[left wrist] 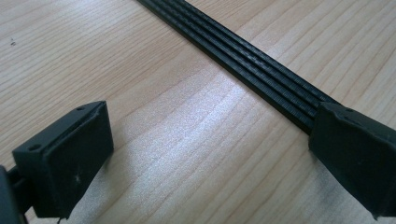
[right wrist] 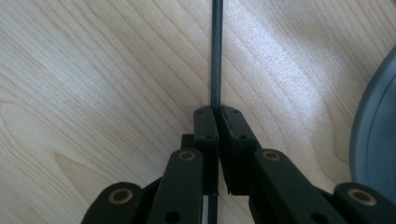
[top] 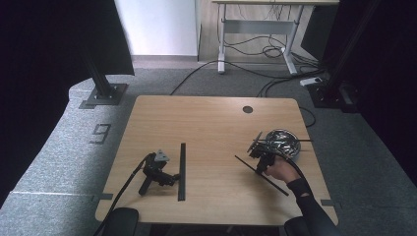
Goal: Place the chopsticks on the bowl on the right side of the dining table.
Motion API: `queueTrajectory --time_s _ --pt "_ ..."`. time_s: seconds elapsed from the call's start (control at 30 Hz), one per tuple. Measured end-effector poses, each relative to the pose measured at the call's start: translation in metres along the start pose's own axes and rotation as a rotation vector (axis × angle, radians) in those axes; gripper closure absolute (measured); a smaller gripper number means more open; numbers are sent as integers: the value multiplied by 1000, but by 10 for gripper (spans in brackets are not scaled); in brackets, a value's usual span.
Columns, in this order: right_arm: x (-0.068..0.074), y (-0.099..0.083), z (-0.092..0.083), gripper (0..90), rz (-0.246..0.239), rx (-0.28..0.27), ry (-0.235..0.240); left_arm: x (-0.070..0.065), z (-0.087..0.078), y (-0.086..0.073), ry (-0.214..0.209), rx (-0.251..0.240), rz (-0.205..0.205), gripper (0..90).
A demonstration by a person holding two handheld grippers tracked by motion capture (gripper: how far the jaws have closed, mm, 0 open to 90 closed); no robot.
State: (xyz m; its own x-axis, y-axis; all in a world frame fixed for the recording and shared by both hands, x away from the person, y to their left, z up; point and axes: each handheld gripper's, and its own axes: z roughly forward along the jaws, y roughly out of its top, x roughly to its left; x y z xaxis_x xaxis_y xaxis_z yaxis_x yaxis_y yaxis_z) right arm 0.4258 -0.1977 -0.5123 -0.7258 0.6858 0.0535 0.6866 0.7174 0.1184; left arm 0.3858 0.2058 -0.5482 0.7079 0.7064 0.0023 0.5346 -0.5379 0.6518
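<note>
My right gripper (right wrist: 217, 114) has its jaws pressed together on a thin black strip (right wrist: 215, 51), pinching it edge-on. In the right gripper view the strip runs straight from the pads toward twelve o'clock across the pale wood. In the high view this gripper (top: 259, 150) sits at about four o'clock on the worktop (top: 211, 123), held by a hand (top: 281, 169) in a dark sleeve, and the strip (top: 261, 175) slants from ten o'clock to four o'clock beneath it. A crinkled silver bowl (top: 284, 141) lies just beside the gripper at two o'clock; its grey rim (right wrist: 373, 135) shows at three o'clock in the right gripper view.

My left gripper (top: 158, 172) rests on the worktop at about eight o'clock, with no hand on it. Its jaws are spread wide, with bare wood between them. A second, broader ribbed black strip (left wrist: 243, 58) runs from twelve o'clock down to the right-hand pad, which lies over its end. In the high view that strip (top: 182, 172) lies upright, just right of the gripper.
</note>
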Motion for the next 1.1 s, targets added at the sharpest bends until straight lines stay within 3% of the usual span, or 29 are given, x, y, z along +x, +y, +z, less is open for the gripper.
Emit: queueTrajectory --time_s 0.4,1.1 --pt "-1 -6 -5 855 -13 -55 3 0 0 0 0 0 0 0" --pt "2 -12 -65 855 -27 -173 2 0 0 0 0 0 1 0"
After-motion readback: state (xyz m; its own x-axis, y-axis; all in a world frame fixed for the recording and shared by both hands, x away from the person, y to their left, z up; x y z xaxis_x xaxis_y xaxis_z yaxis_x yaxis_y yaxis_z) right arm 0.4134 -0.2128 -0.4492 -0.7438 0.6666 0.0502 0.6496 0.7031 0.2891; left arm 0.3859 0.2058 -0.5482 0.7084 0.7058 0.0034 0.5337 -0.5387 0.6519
